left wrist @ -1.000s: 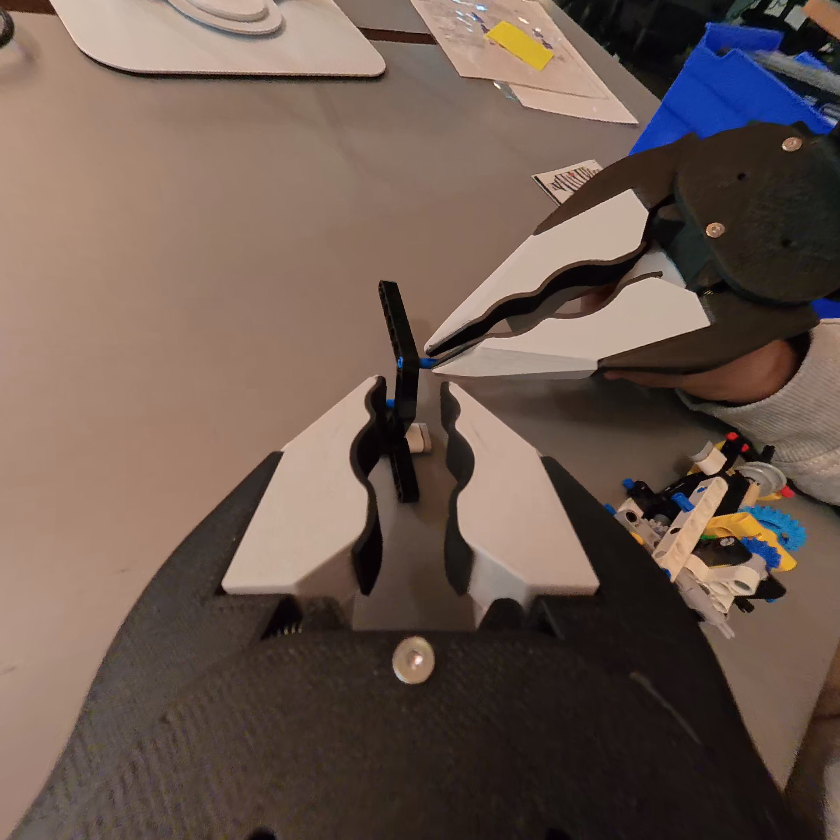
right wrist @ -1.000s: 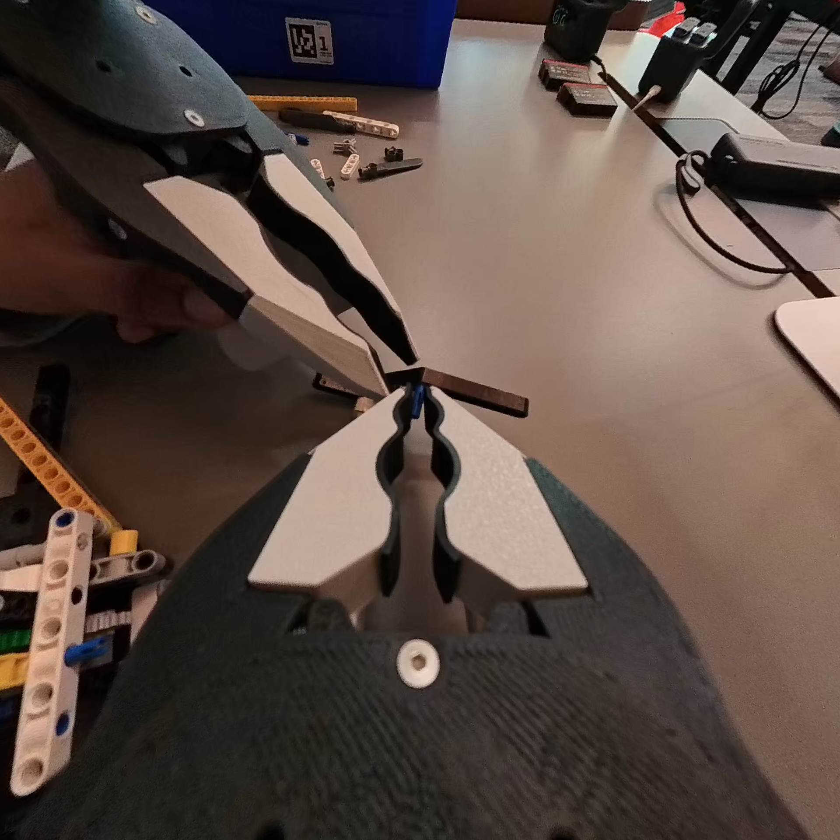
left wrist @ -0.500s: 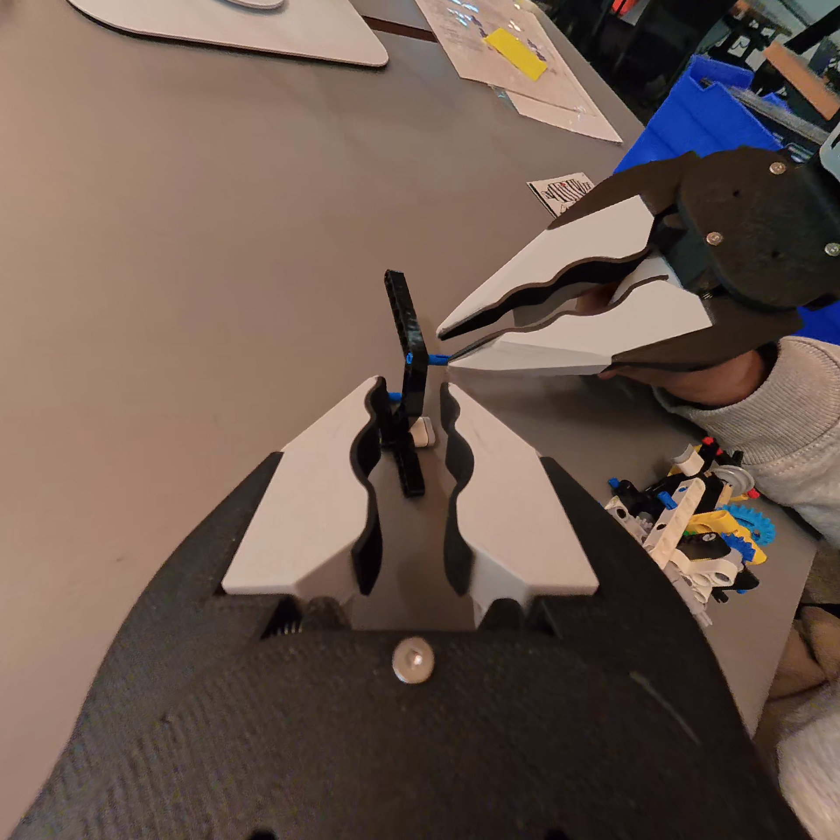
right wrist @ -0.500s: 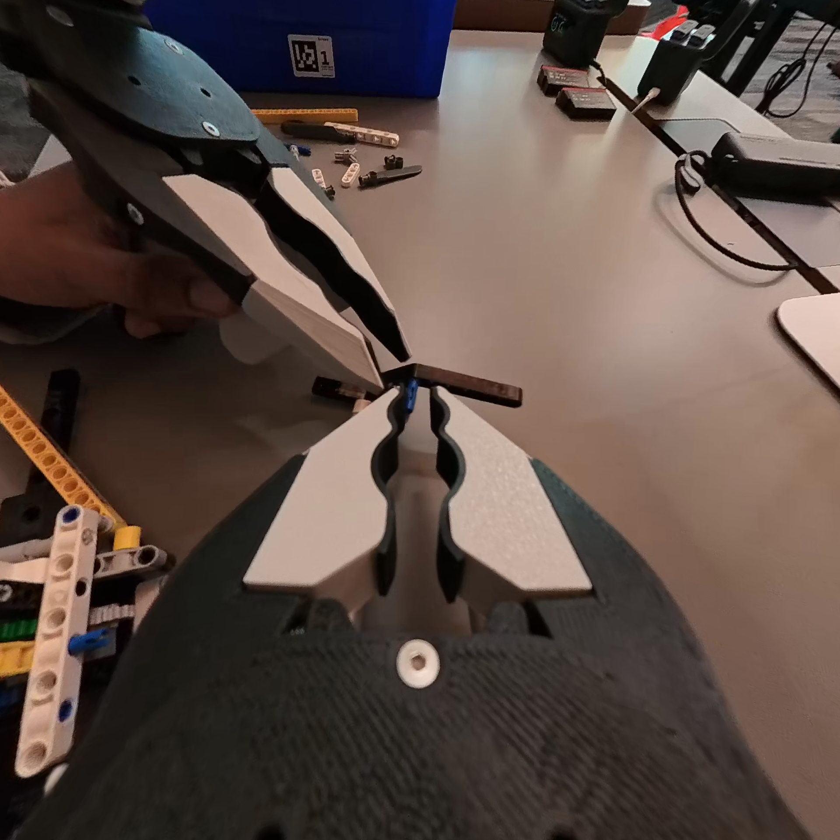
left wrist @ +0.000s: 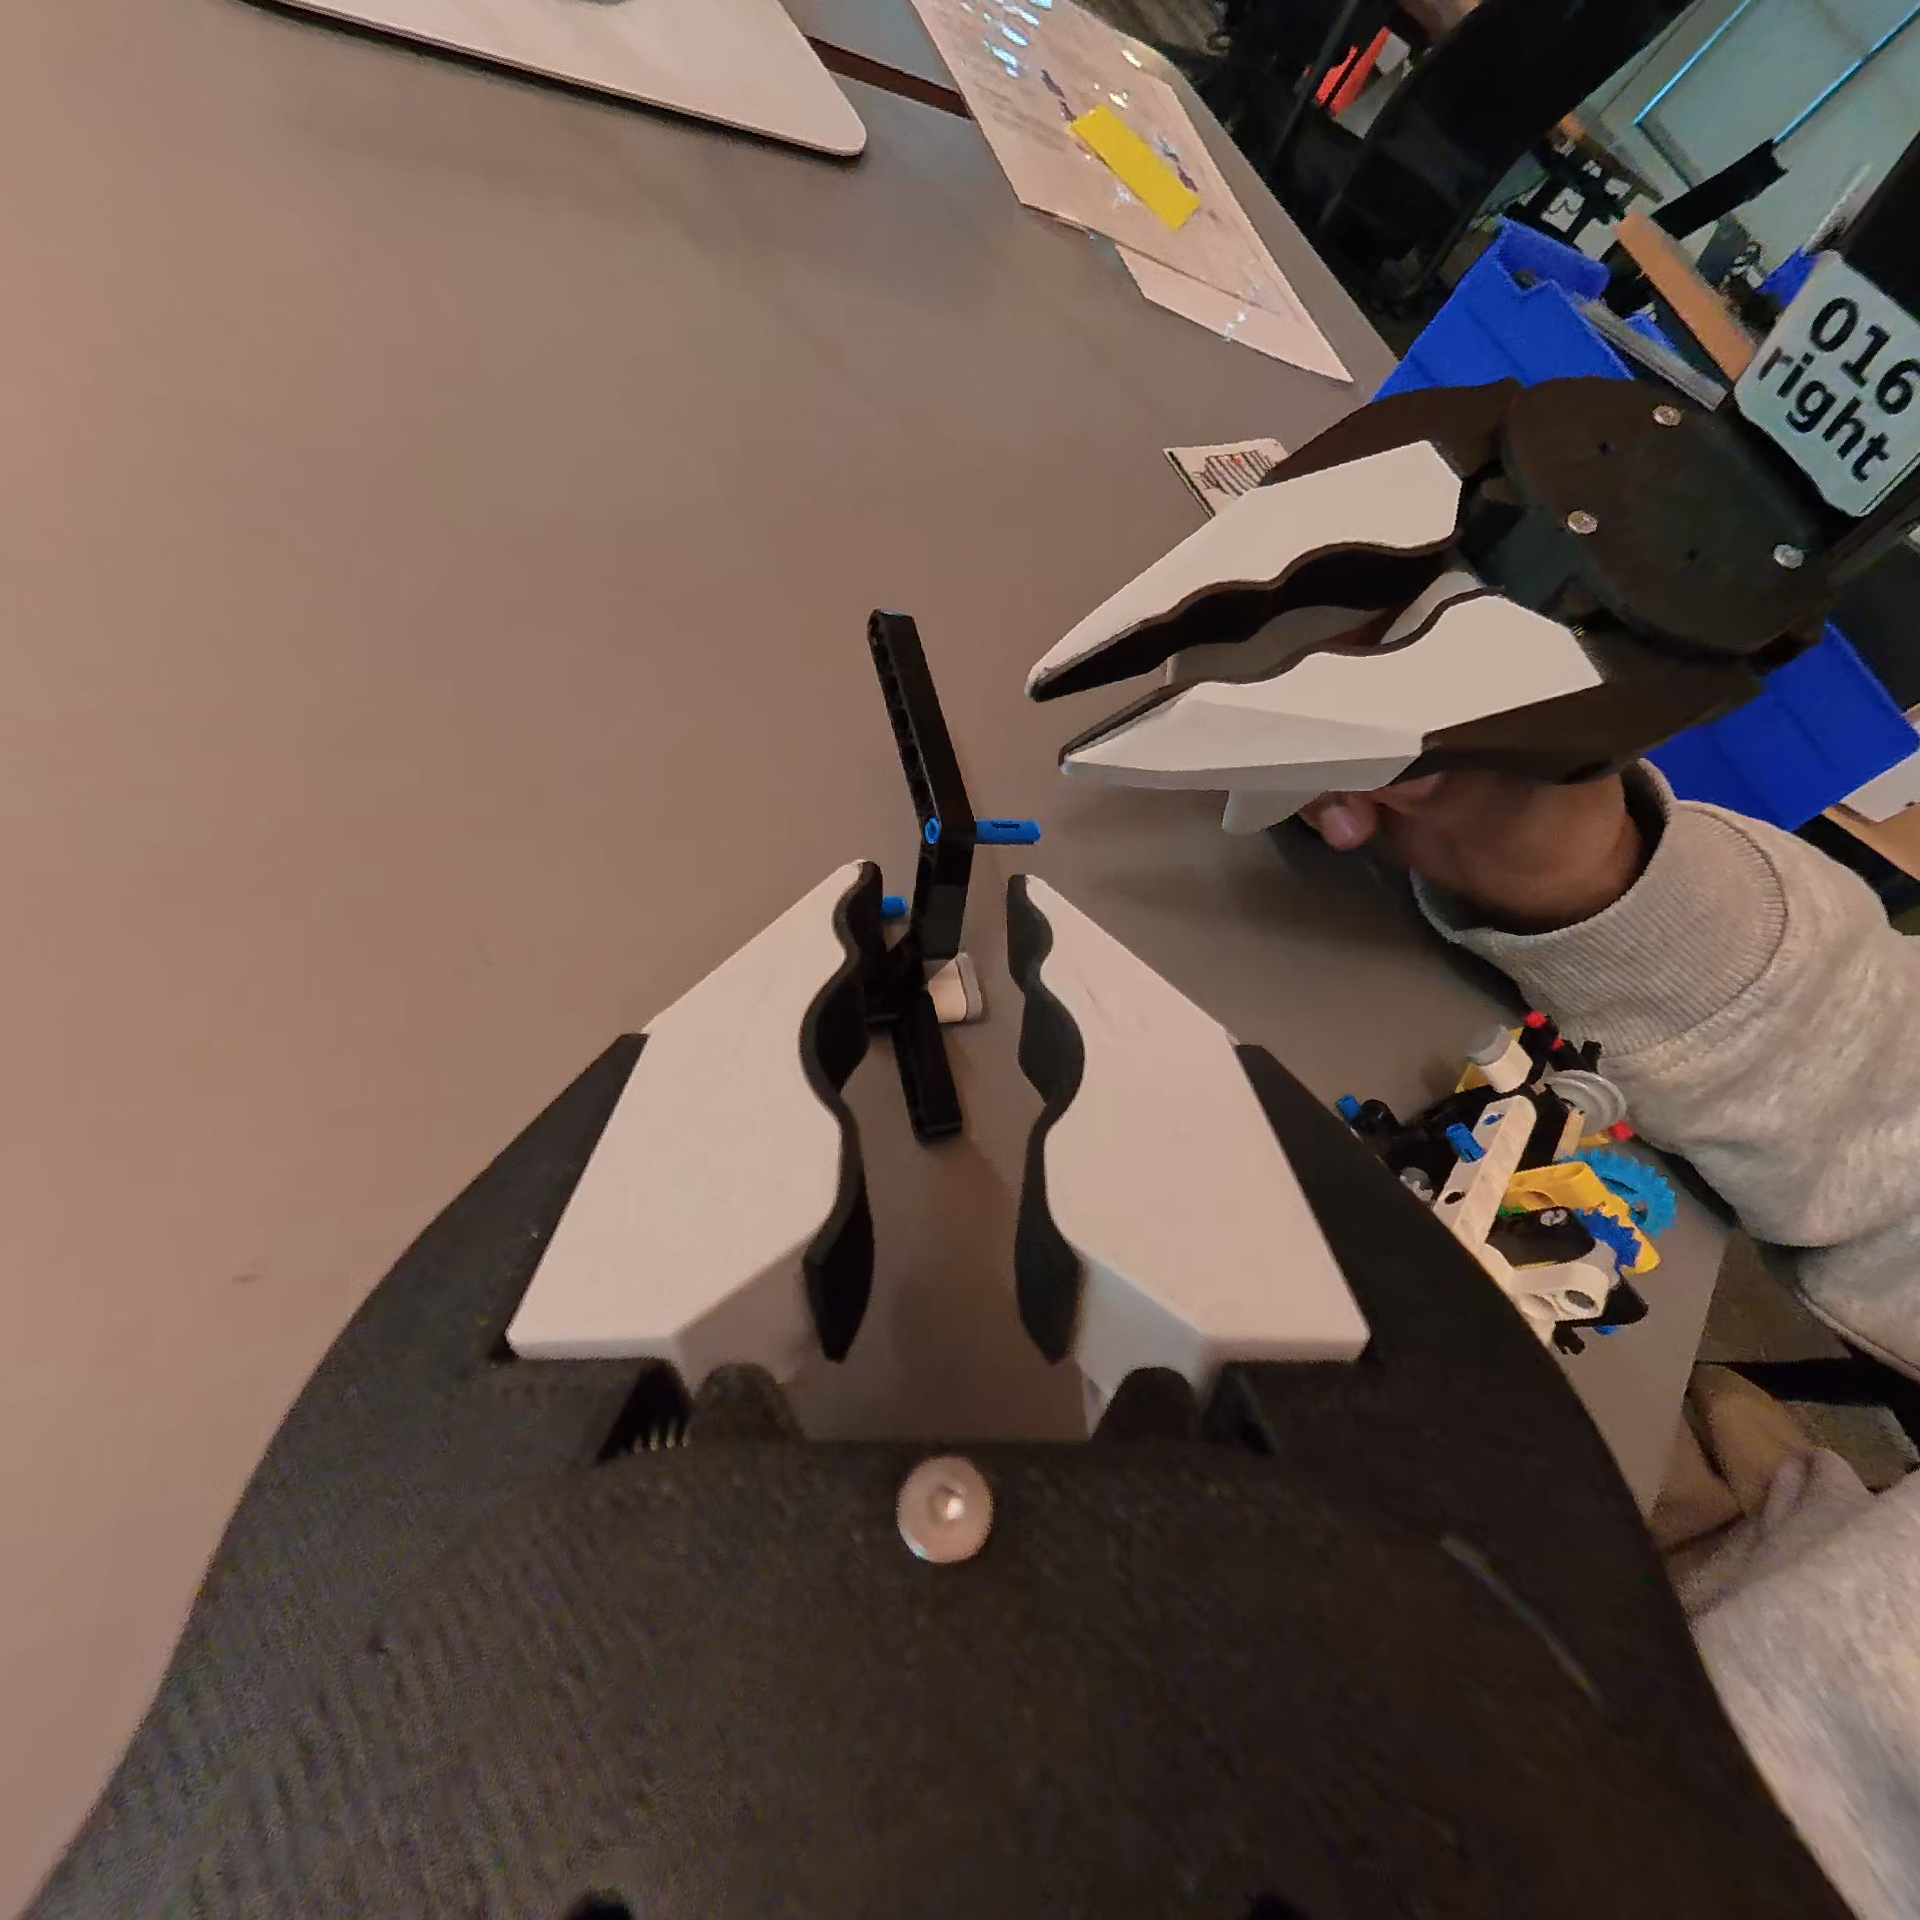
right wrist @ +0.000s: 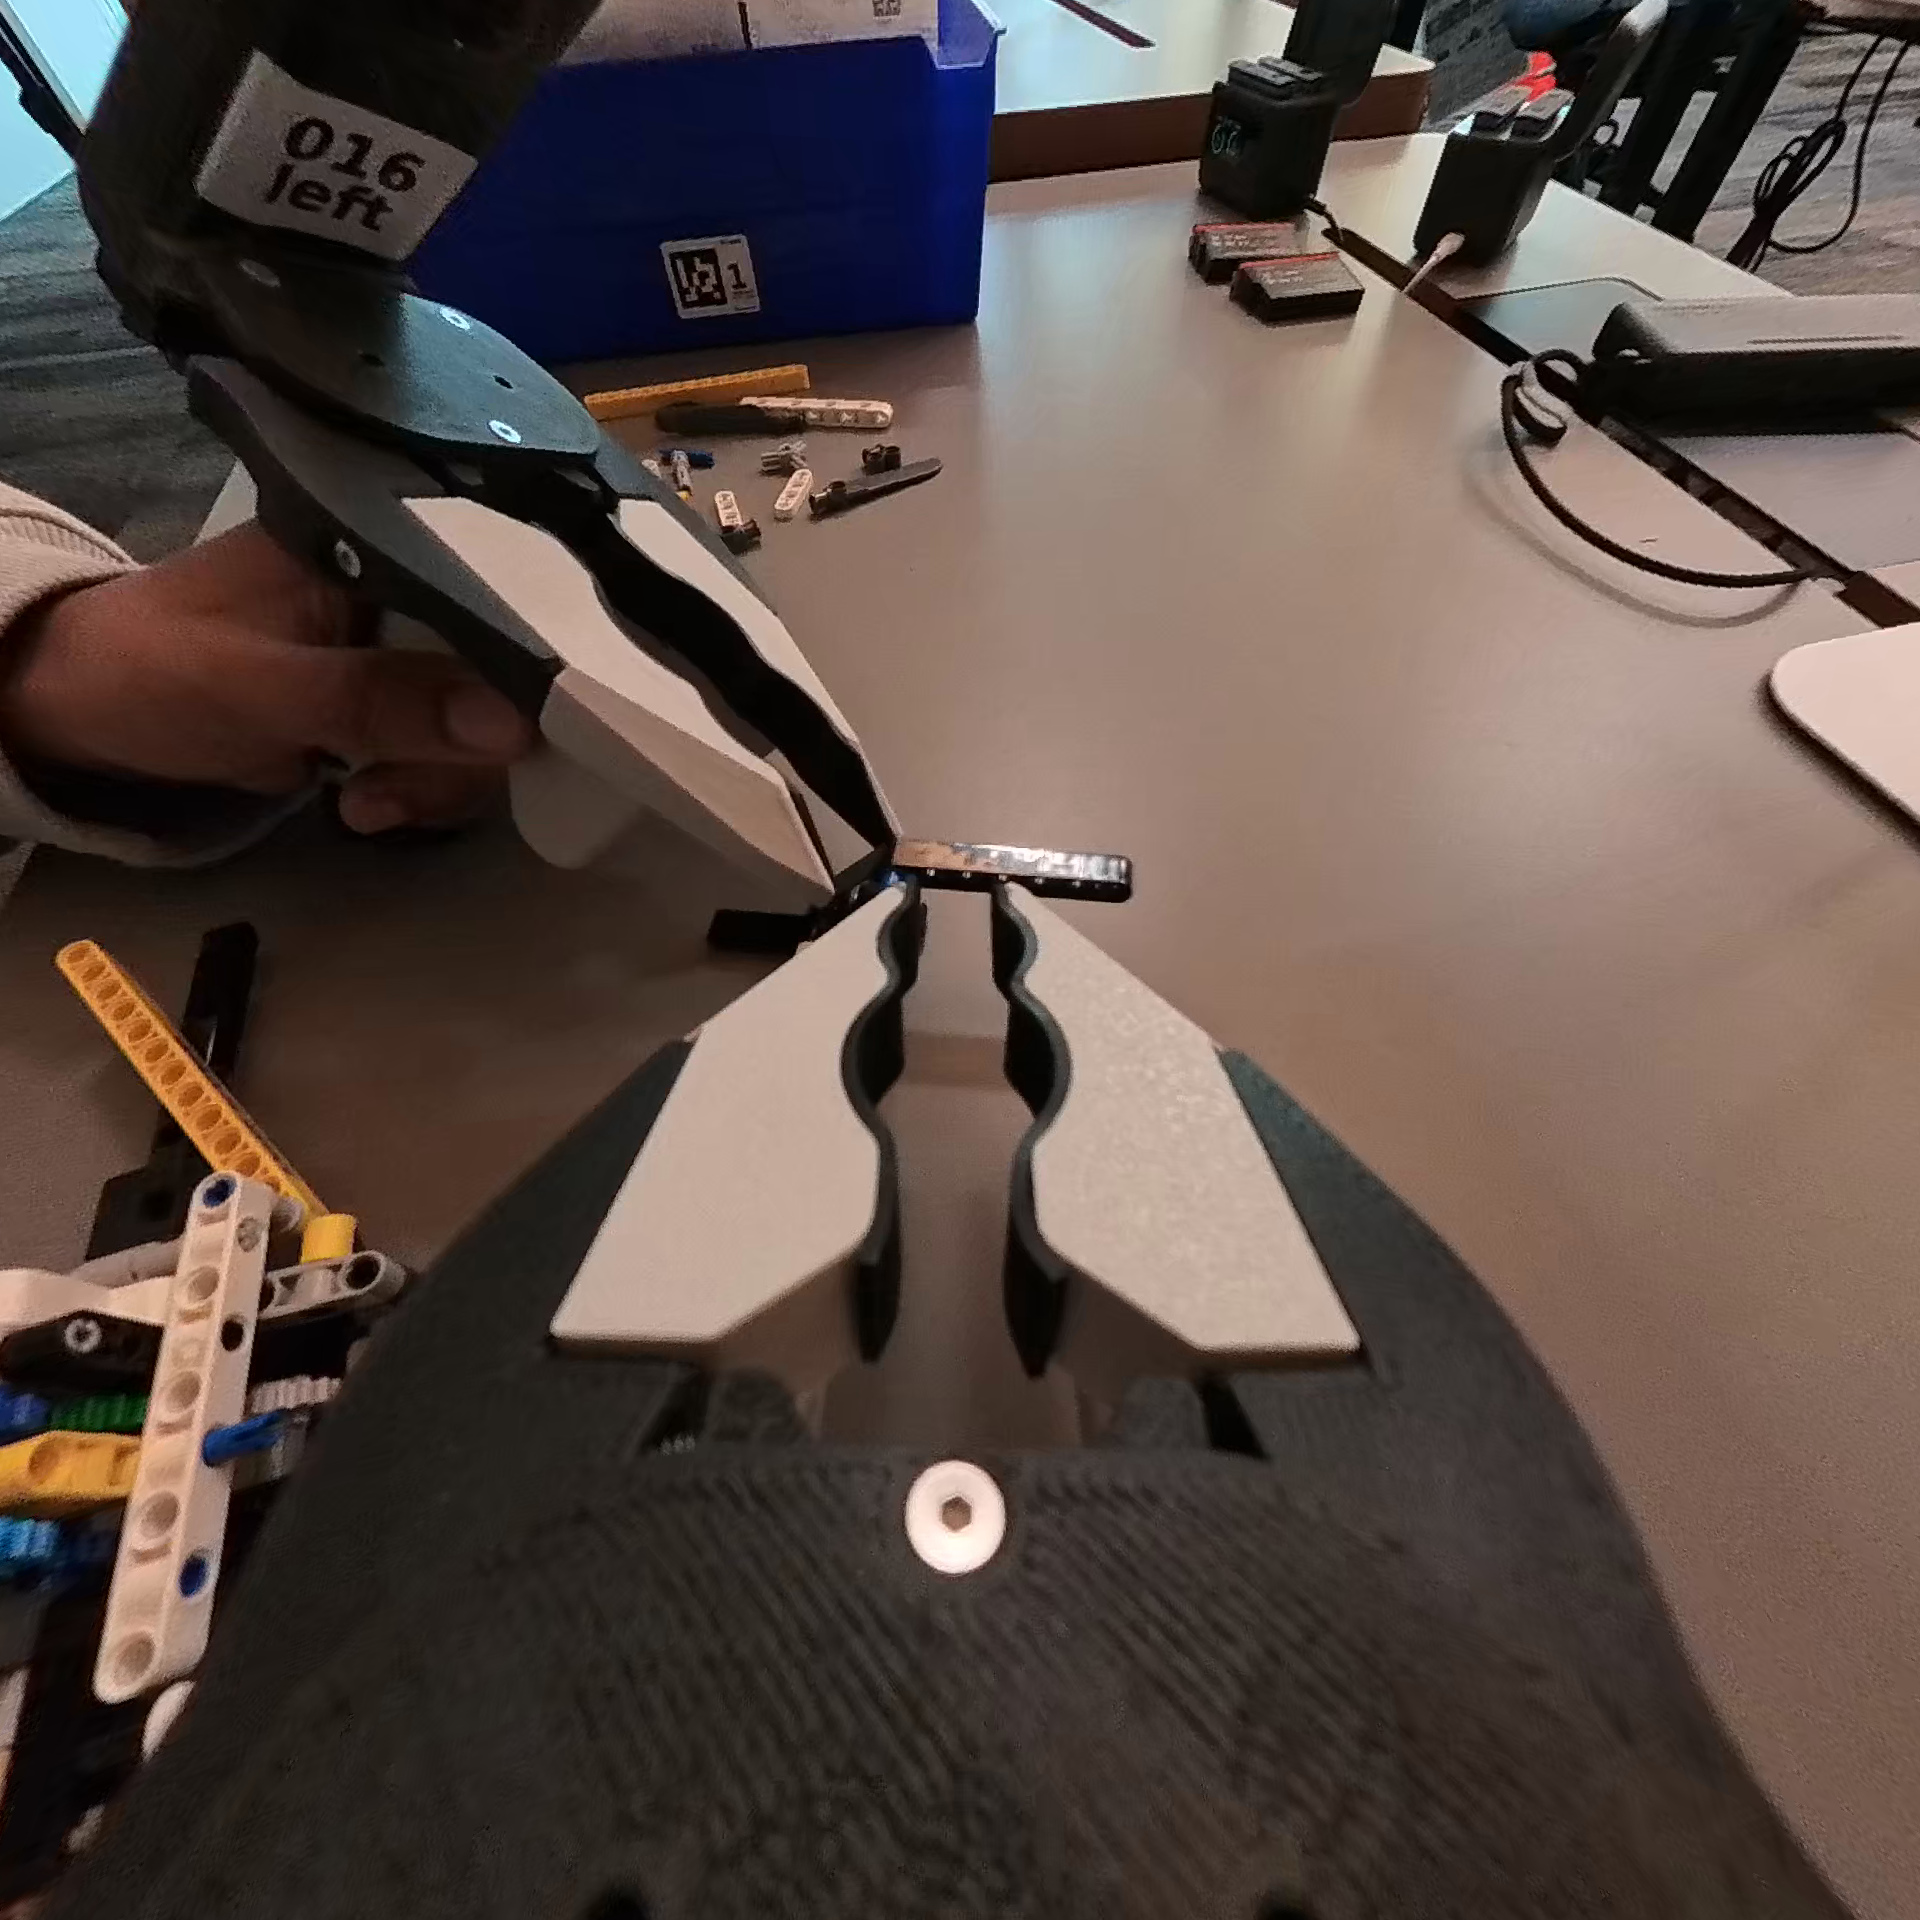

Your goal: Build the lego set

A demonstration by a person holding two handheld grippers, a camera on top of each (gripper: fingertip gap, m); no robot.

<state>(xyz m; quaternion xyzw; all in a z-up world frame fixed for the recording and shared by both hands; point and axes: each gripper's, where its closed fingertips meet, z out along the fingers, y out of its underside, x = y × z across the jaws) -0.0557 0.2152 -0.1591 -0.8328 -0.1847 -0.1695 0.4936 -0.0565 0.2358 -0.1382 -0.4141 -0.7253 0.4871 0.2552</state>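
Note:
My left gripper (left wrist: 935,883) is shut on a black angled beam (left wrist: 914,727) and holds it upright just above the grey table. A blue pin (left wrist: 1006,829) sticks out of the beam's bend toward the right. My right gripper (left wrist: 1051,725) is open and empty, a short way right of and above the pin. In the right wrist view my right gripper (right wrist: 954,904) has its jaws apart just in front of the beam (right wrist: 1018,860), which the left gripper (right wrist: 862,847) grips from the left. A small white part (left wrist: 956,997) sits by the beam.
A partly built model (left wrist: 1507,1205) lies at the right; it also shows in the right wrist view (right wrist: 177,1382) beside a yellow beam (right wrist: 166,1070). Loose parts (right wrist: 790,457) lie before a blue bin (right wrist: 727,177). Papers (left wrist: 1132,177), a cable (right wrist: 1621,520) and a white board (left wrist: 623,62) lie farther off. My two grippers' fingertips are within a few centimetres of each other.
My right gripper opened, let go of the blue pin and drew back from the beam. The pin stays in the beam. My left gripper still holds the beam.

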